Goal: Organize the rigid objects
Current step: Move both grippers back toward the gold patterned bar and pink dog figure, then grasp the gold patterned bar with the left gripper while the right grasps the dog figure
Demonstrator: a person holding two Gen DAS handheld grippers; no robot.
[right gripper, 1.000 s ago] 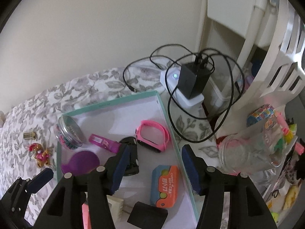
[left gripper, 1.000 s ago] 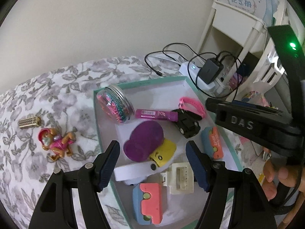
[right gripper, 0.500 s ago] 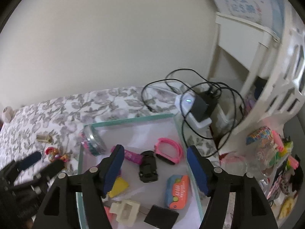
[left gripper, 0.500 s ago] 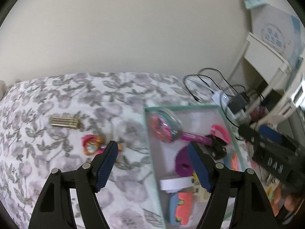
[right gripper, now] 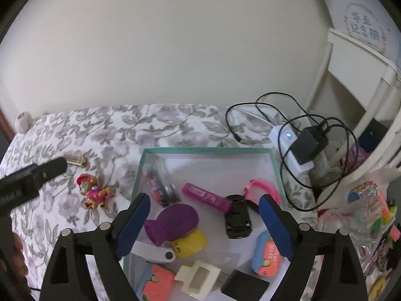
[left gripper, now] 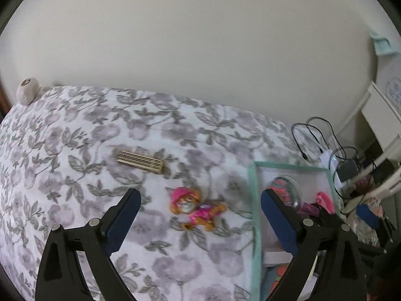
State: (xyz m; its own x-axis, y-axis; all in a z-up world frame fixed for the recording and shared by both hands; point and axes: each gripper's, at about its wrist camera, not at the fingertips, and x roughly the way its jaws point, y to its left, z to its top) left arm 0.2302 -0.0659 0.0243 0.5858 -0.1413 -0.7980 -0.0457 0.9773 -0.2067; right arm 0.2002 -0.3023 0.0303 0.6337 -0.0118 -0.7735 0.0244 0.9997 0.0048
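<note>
A white power strip (right gripper: 288, 148) with a black charger (right gripper: 309, 145) sits beside a white shelf (right gripper: 361, 57).

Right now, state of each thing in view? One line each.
left gripper: open, empty, jaws just widened
right gripper: open, empty, jaws just widened
box: lidless, holds toys
dog figure: lying on bedspread, outside box
gold comb: flat on bedspread, outside box
jar: on its side in box
power strip: light on

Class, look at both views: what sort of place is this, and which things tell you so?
Probably a bedroom at home: a floral bedspread against a plain wall, a white shelf unit, and a plugged-in charger beside a tray of toys.
</note>
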